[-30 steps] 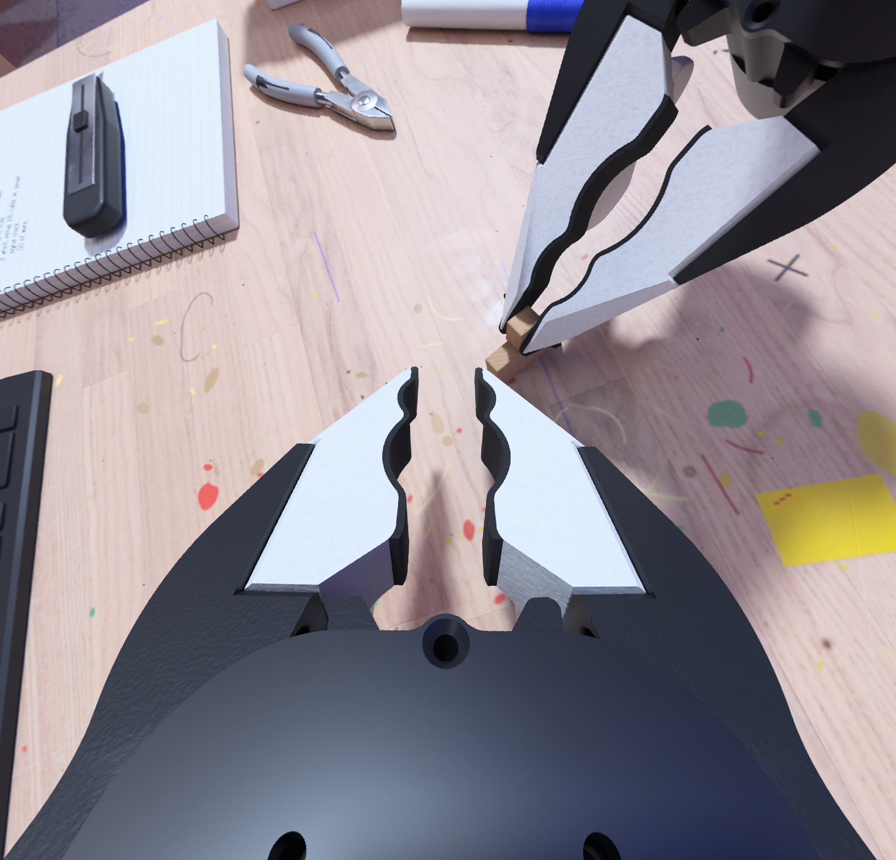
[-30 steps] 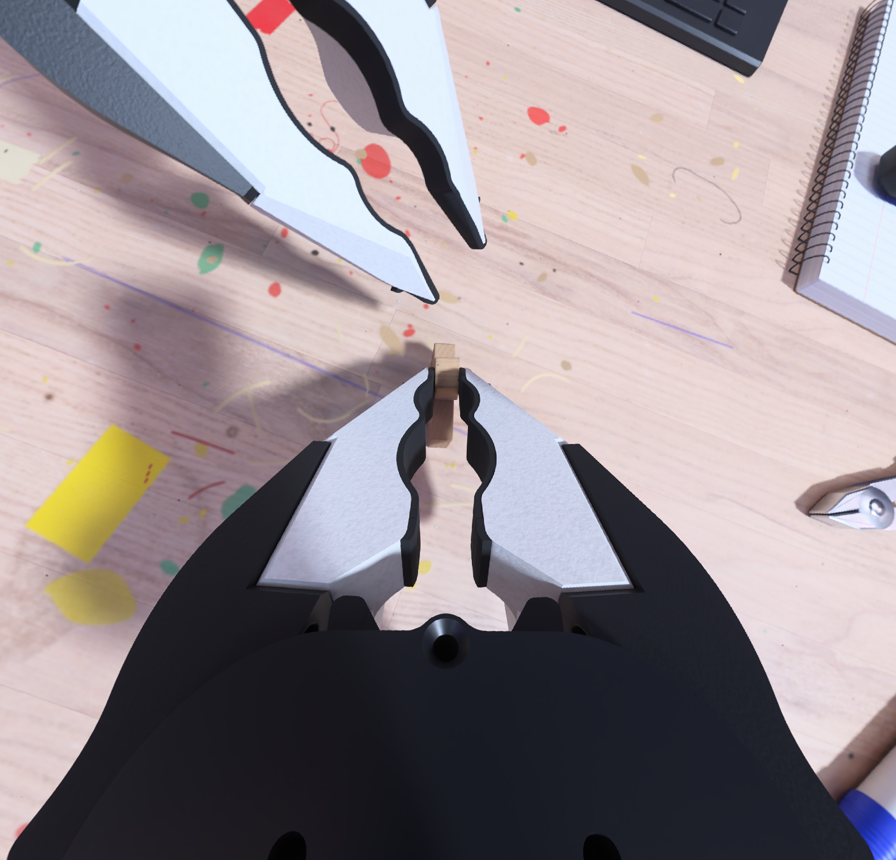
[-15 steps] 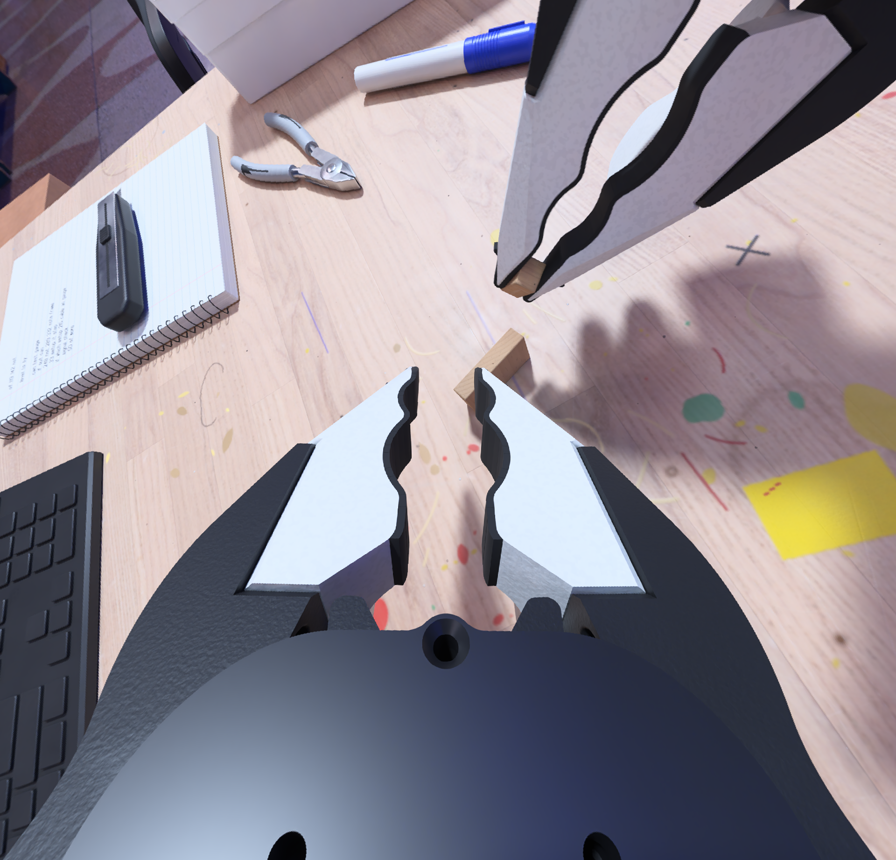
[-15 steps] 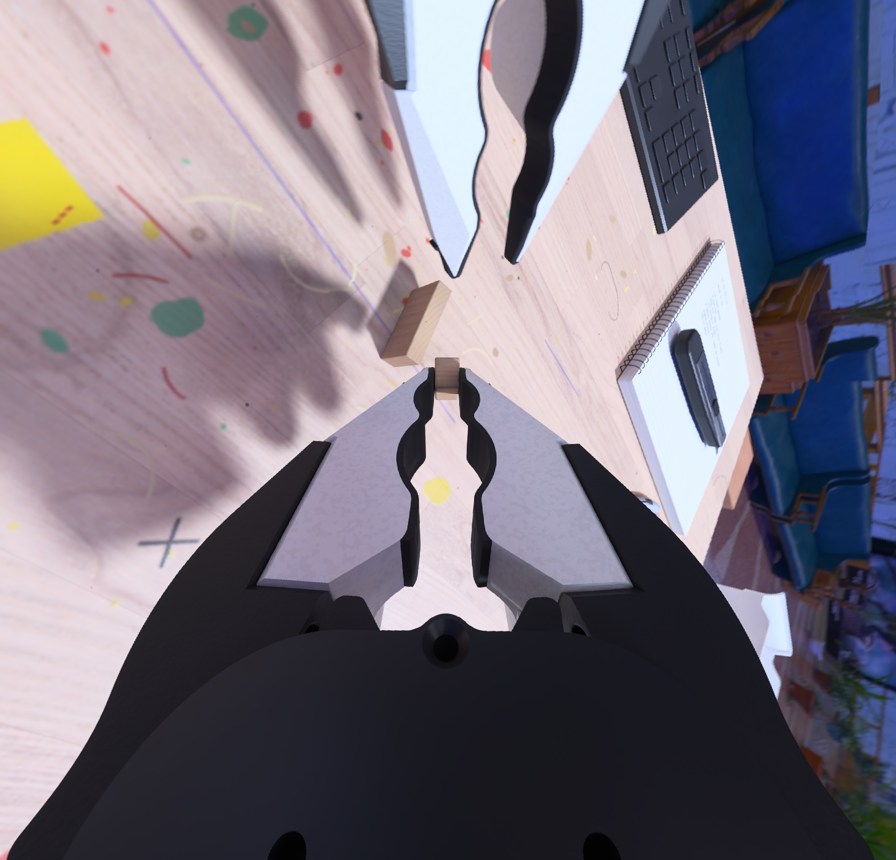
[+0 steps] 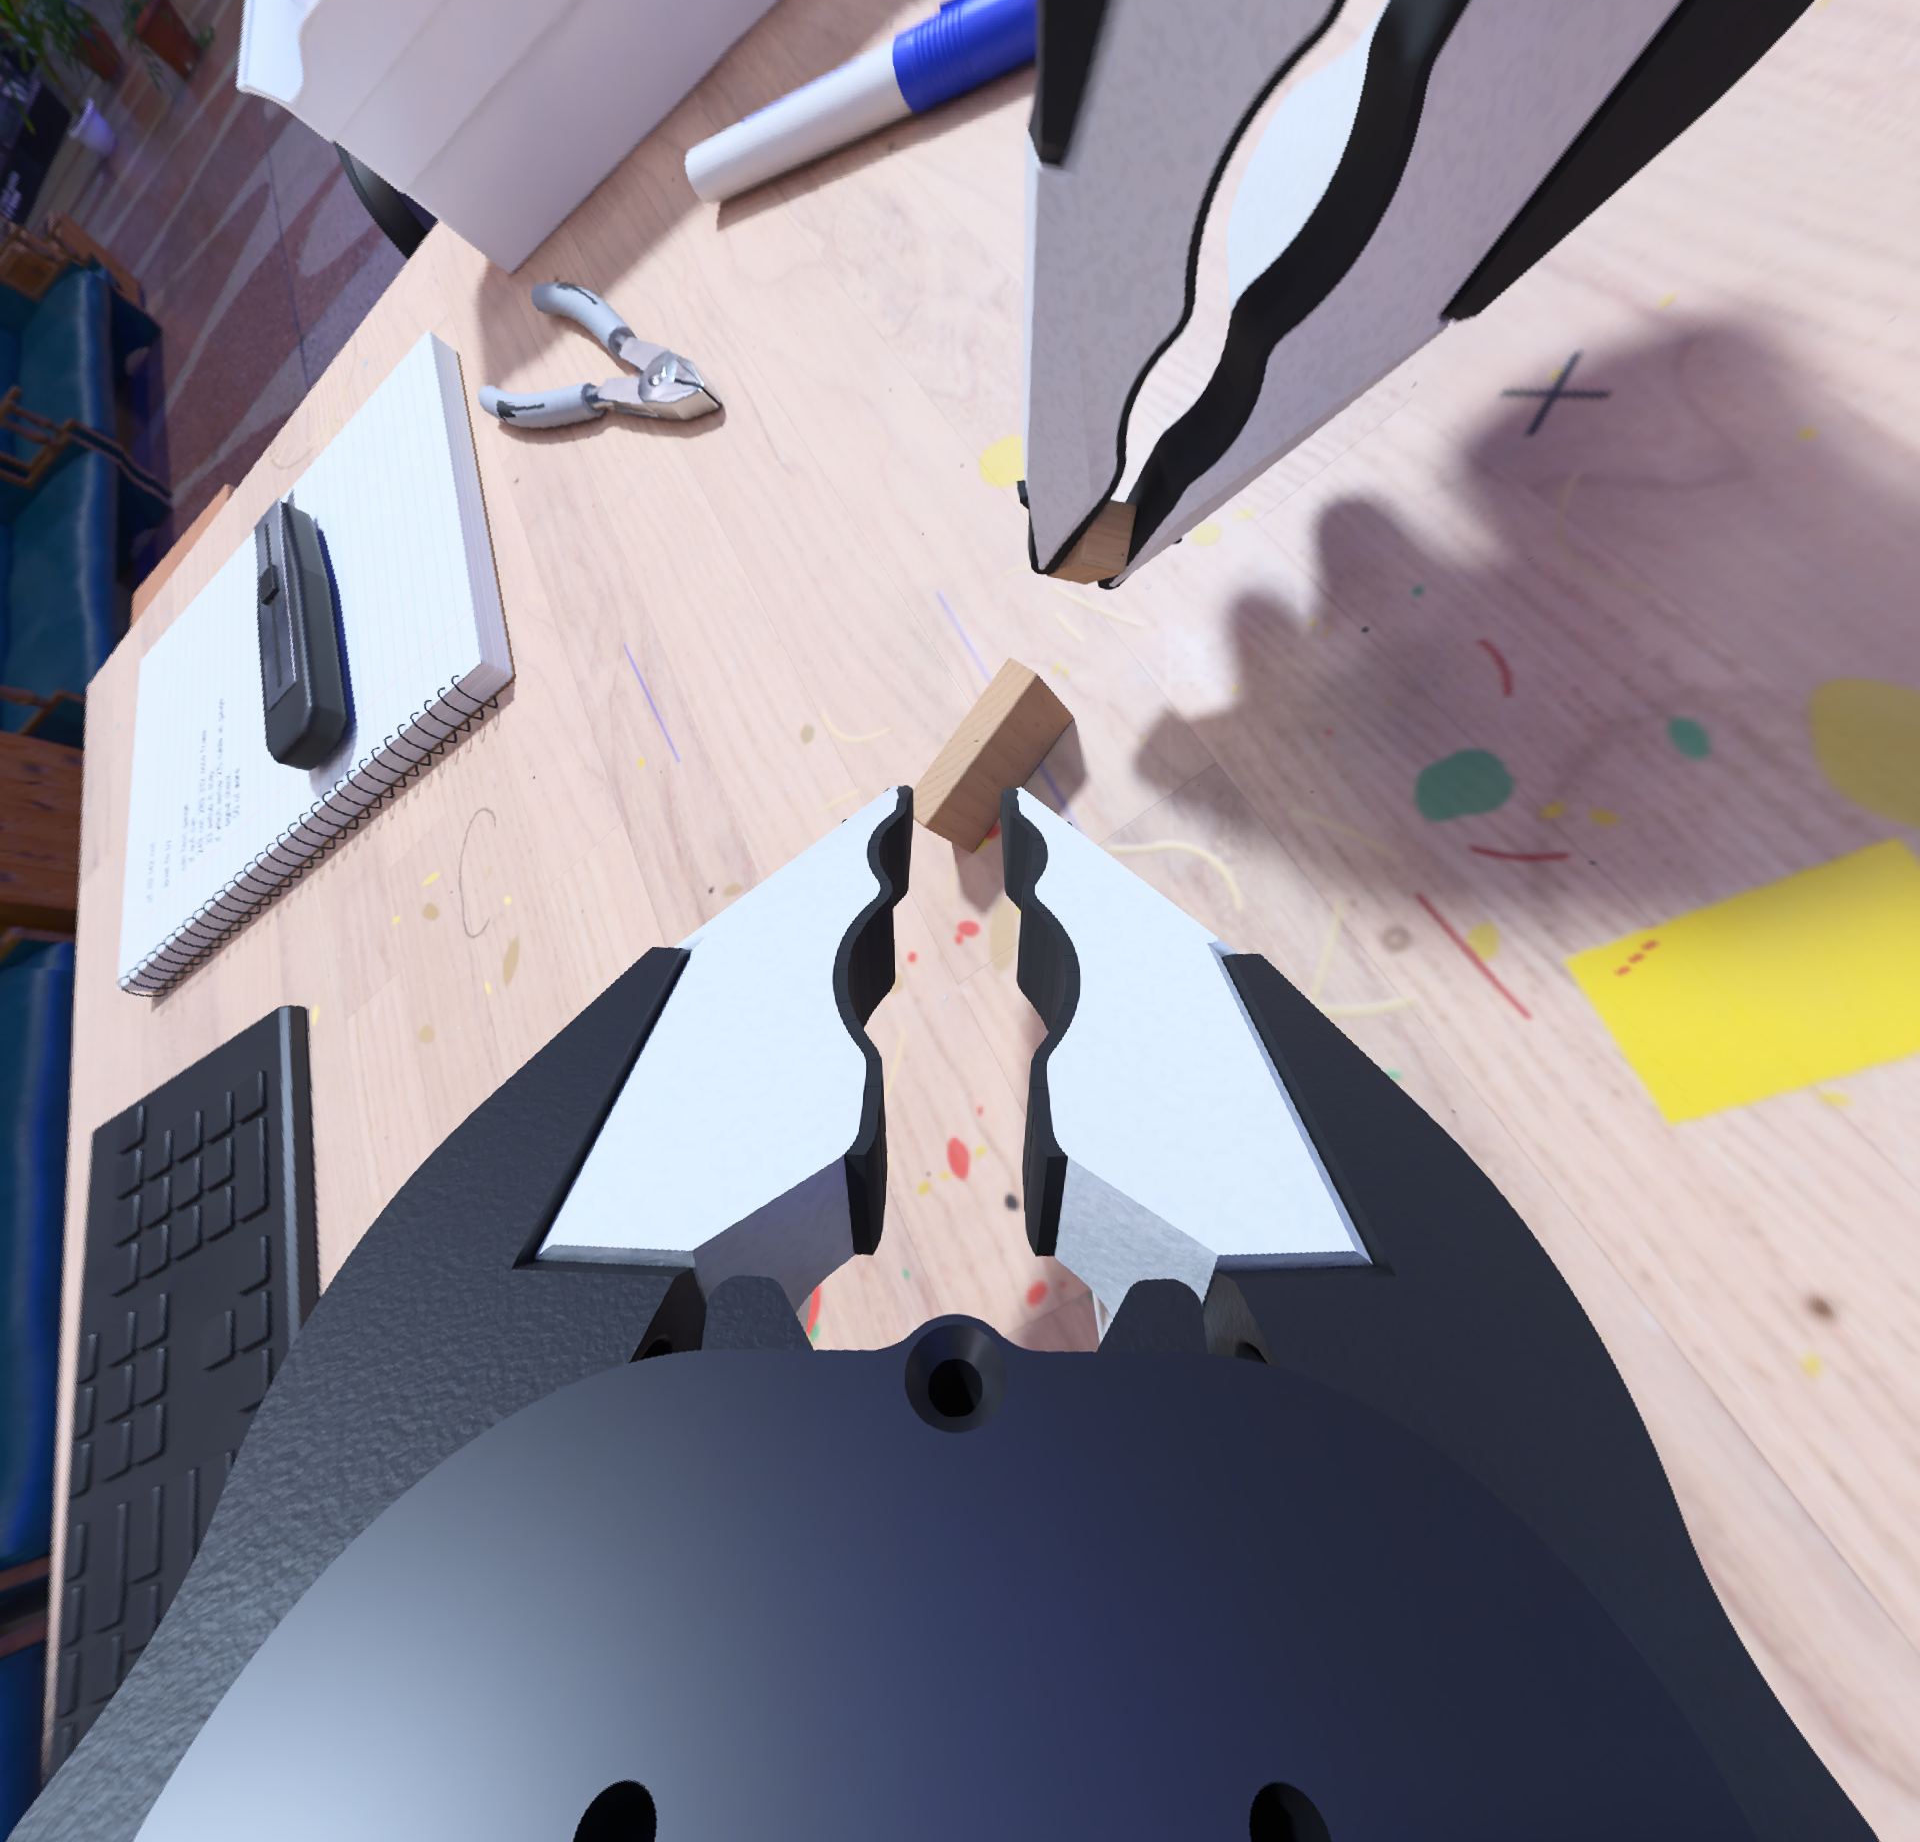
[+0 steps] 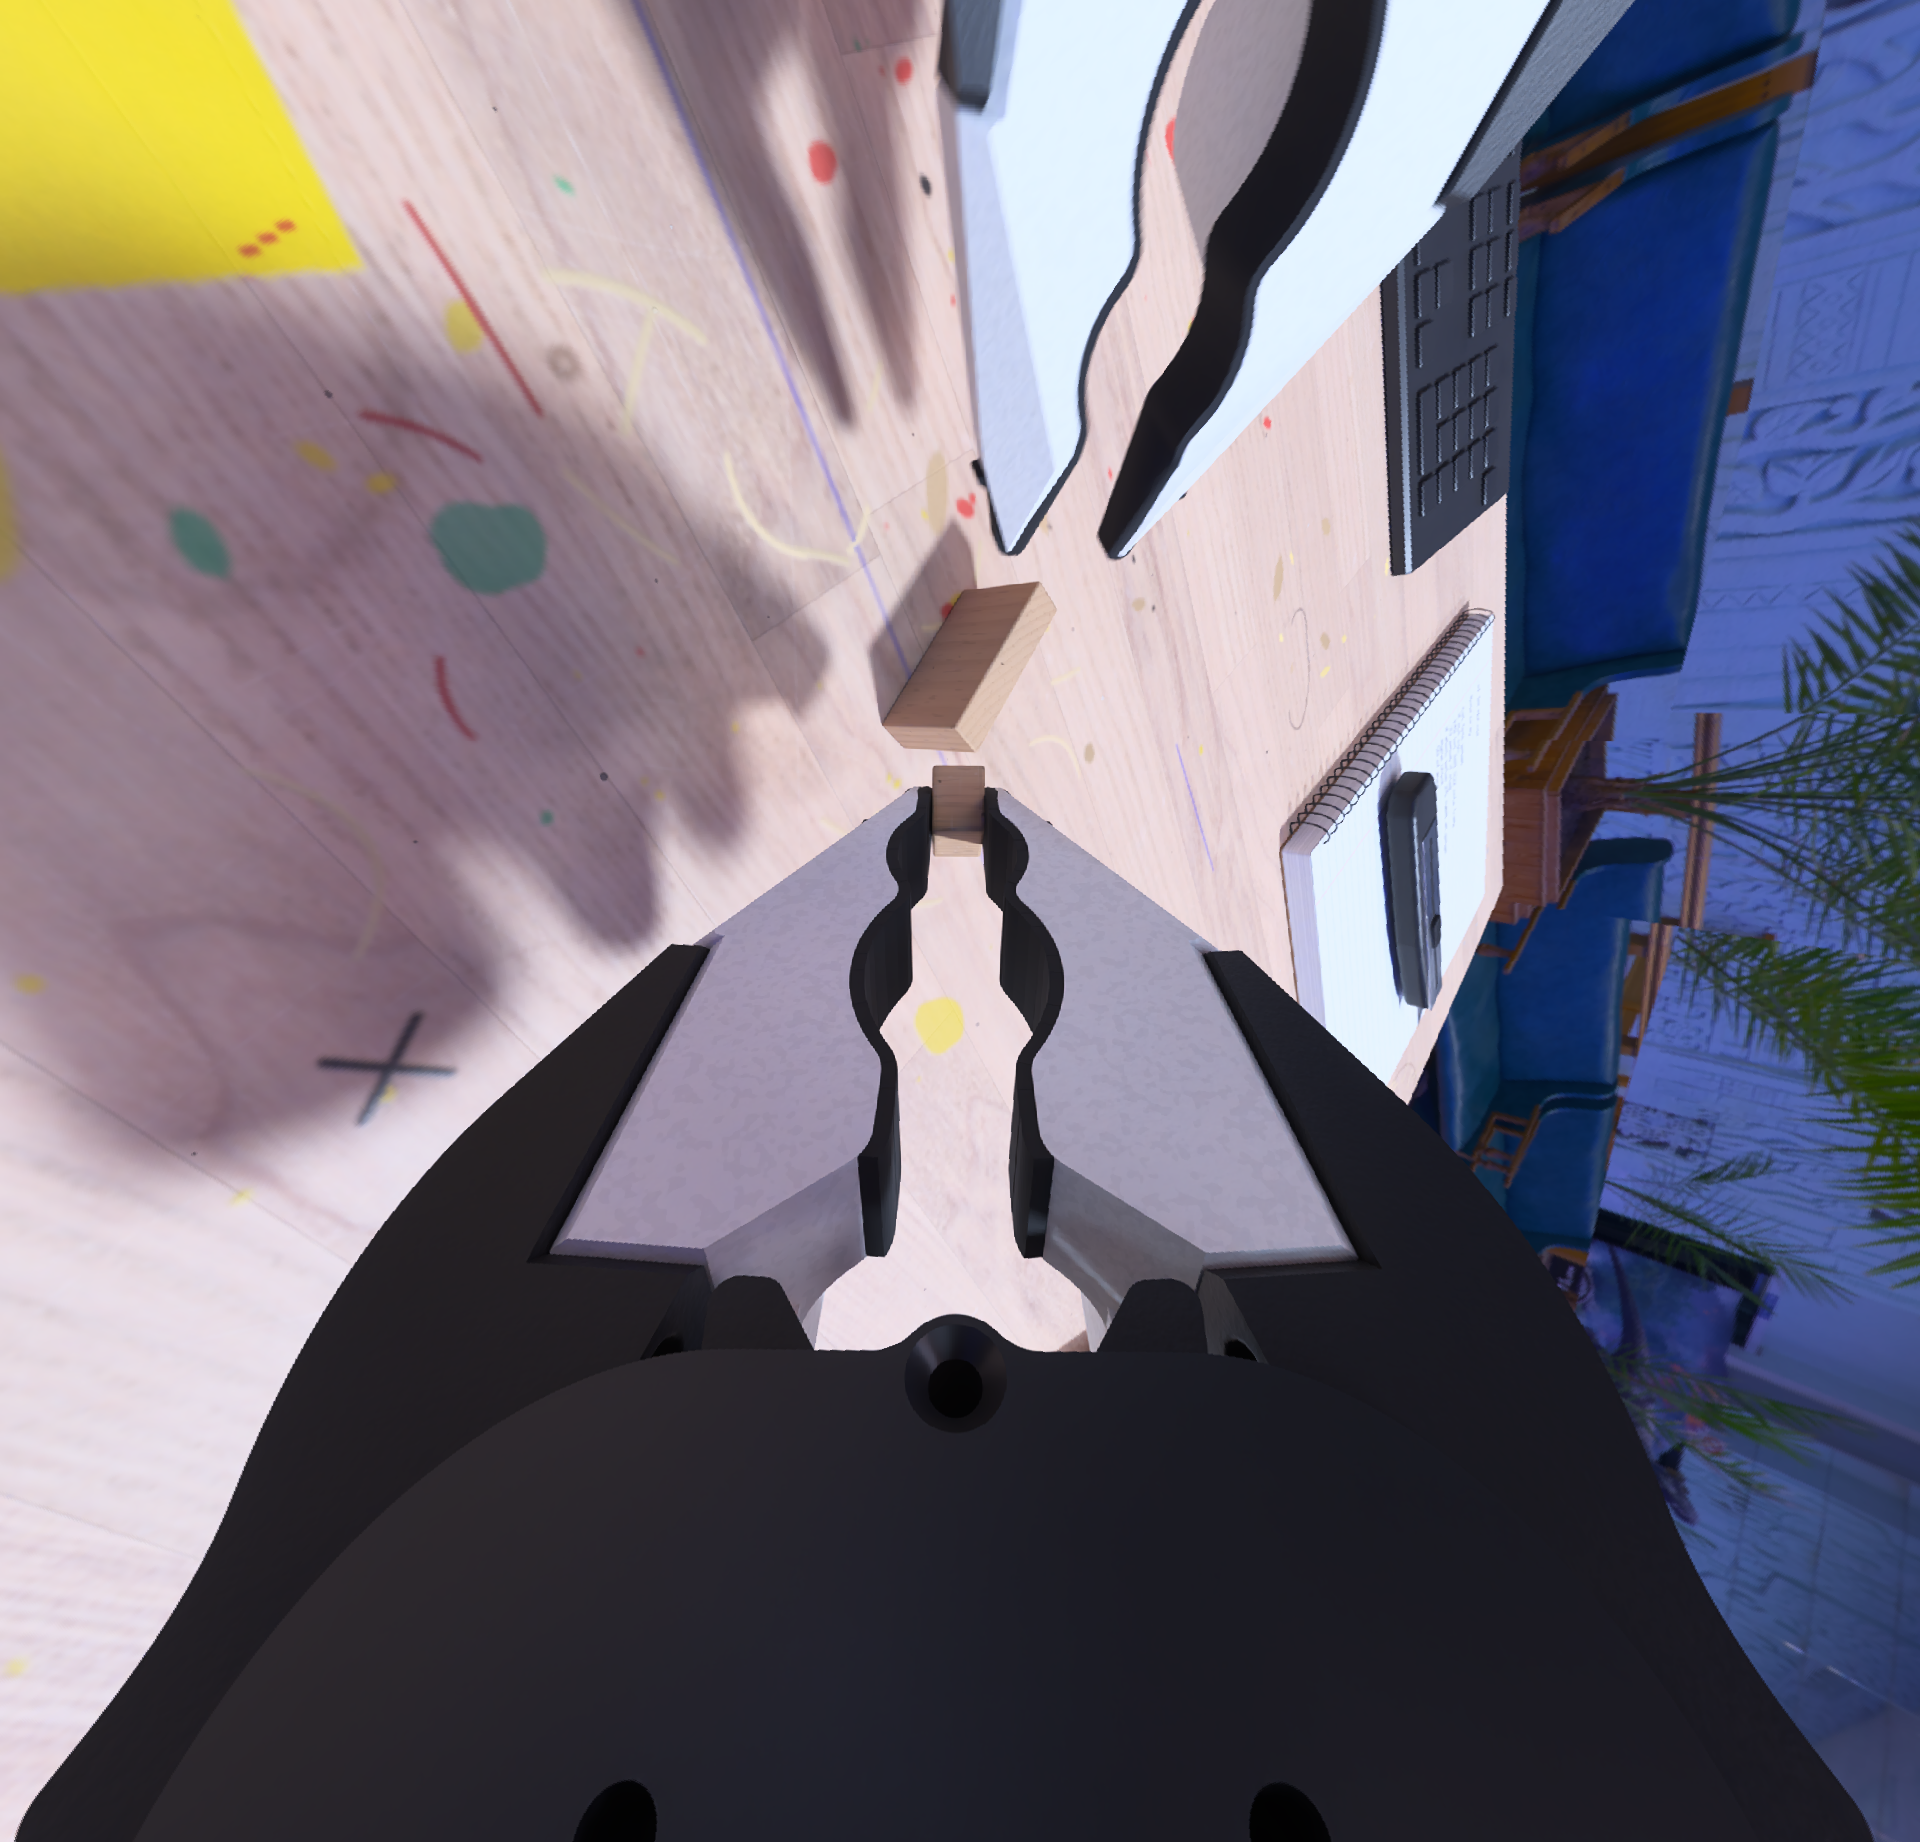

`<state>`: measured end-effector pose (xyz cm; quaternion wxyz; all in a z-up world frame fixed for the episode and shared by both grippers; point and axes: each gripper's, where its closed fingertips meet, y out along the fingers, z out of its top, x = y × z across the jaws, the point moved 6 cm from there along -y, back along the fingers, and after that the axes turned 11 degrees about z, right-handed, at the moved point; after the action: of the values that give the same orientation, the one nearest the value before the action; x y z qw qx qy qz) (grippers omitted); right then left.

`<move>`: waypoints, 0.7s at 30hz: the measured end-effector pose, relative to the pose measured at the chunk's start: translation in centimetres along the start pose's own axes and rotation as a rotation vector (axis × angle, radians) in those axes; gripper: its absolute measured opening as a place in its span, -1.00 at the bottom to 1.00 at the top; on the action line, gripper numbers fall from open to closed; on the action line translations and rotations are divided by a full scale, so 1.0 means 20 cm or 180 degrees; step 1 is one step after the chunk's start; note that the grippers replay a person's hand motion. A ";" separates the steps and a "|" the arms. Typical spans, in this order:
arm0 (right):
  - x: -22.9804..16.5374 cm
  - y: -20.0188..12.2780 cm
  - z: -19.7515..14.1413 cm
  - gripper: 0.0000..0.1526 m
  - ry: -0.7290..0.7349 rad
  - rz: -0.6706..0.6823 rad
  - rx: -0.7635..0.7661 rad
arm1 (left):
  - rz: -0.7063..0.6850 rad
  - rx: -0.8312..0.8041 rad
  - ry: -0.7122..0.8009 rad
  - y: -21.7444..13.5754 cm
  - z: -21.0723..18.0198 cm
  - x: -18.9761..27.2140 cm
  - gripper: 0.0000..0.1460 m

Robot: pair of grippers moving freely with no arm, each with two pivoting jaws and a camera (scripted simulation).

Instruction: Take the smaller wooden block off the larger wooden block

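Wooden blocks first, the big one before the little one. I see the larger wooden block [image 5: 992, 753] lying flat on the paint-flecked desk [image 5: 810, 504], a plain rectangular slab with sharp edges, nothing on top of it. My left gripper [image 5: 956, 810] hovers just over its near end with the jaws apart and nothing between them.

The smaller wooden block [image 6: 957, 805] is clear of the slab, pinched at the very tips of my right gripper [image 6: 956, 800], which is closed on it and held above the desk. In the left wrist view that block [image 5: 1101, 551] shows as a small tan end poking out between the finger pads.

I judge it light and rigid, so it needs little force, but smooth wood held only by the tips could pivot or slip. Its two flat opposite faces are the place to hold, and that is where the pads sit now. Deeper in the jaws would be safer.
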<state>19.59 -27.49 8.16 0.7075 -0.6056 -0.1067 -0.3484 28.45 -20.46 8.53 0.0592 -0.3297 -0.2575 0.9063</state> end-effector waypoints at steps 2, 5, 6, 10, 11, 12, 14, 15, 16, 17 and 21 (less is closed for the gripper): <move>0.00 0.00 0.00 -0.88 -0.0048 -0.0027 0.0012 | -0.0050 0.0092 -0.0114 -0.04 0.00 -0.02 -0.76; -0.01 0.00 0.02 -0.88 -0.0180 -0.0101 0.0013 | -0.0058 0.0206 -0.0033 -0.08 0.01 0.00 -0.73; -0.01 -0.01 0.02 -0.88 -0.0229 -0.0118 0.0003 | -0.0053 0.0240 0.0019 -0.08 0.01 0.02 -0.71; -0.03 0.00 0.03 -0.88 -0.0430 -0.0182 -0.0107 | 0.0053 0.0228 0.0306 -0.08 0.01 0.07 -0.67; -0.04 0.00 0.02 -0.88 -0.0457 -0.0179 -0.0122 | 0.0074 0.0240 0.0331 -0.08 0.00 0.08 -0.66; -0.04 0.01 0.02 -0.88 -0.0485 -0.0182 -0.0140 | 0.0088 0.0273 0.0330 -0.08 0.00 0.08 -0.65; -0.04 0.01 0.02 -0.88 -0.0525 -0.0188 -0.0158 | 0.0108 0.0349 0.0308 -0.08 0.00 0.09 -0.65; -0.05 0.02 0.02 -0.88 -0.0533 -0.0188 -0.0151 | 0.0124 0.0375 0.0318 -0.08 0.00 0.09 -0.65; -0.04 0.02 0.02 -0.88 -0.0551 -0.0199 -0.0156 | 0.0131 0.0377 0.0344 -0.07 -0.01 0.09 -0.65; -0.04 0.03 0.02 -0.88 -0.0568 -0.0220 -0.0159 | 0.0120 0.0348 0.0368 -0.07 -0.01 0.10 -0.65; -0.03 0.03 0.02 -0.88 -0.0587 -0.0263 -0.0137 | 0.0205 0.0242 0.0448 -0.04 -0.03 0.11 -0.65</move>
<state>19.58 -26.85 7.42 0.6666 -0.6452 -0.1887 -0.3222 27.13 -18.84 7.38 0.0604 -0.3982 -0.2074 0.8915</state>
